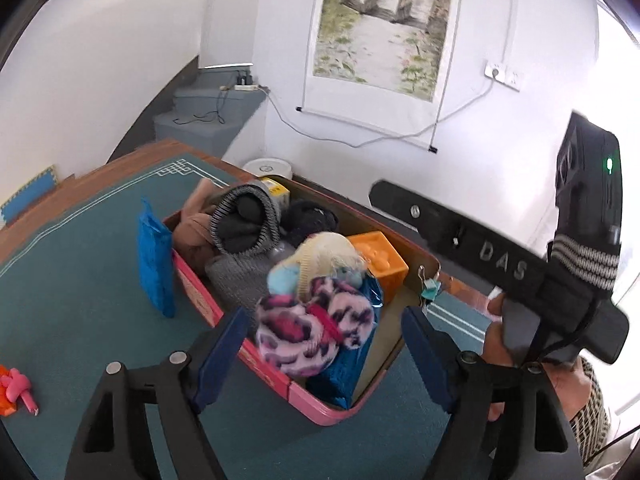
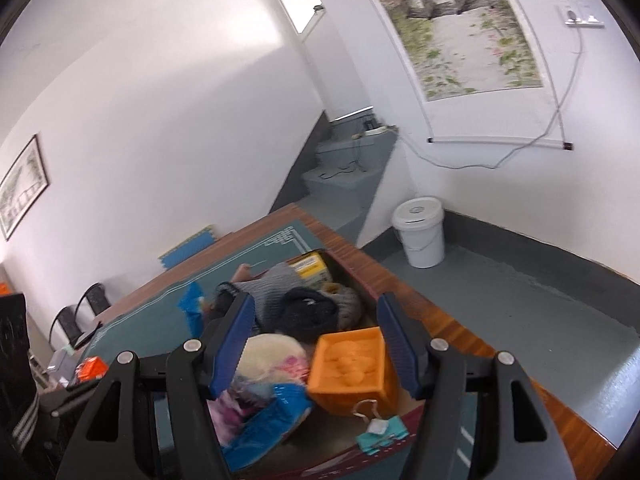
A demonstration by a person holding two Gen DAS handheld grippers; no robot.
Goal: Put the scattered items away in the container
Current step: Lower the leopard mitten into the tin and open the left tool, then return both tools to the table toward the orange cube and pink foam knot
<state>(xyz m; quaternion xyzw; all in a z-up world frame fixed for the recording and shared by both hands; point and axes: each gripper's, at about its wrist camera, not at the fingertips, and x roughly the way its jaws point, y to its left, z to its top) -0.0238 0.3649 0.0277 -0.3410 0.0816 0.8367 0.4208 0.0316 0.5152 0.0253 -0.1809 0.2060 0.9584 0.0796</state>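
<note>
The container (image 1: 240, 354) sits on the green desk (image 1: 80, 280) right in front of me, a pink-walled box crammed full — a pink-and-black fuzzy bundle (image 1: 312, 330) rides high at its near end, with an orange block (image 2: 352, 368) beside it and grey knitwear (image 1: 244, 224) heaped further back. A teal binder clip (image 2: 380, 436) grips the near rim. My left gripper (image 1: 324, 354) hangs over that near end, spread wide, nothing between its blue pads. My right gripper (image 2: 316, 348) hovers above the orange block, also wide and empty. Outside the box, a blue packet (image 1: 154, 256) stands upright just beside the left wall, and a pink-and-orange toy (image 1: 16, 390) lies well apart at the desk's left edge.
</note>
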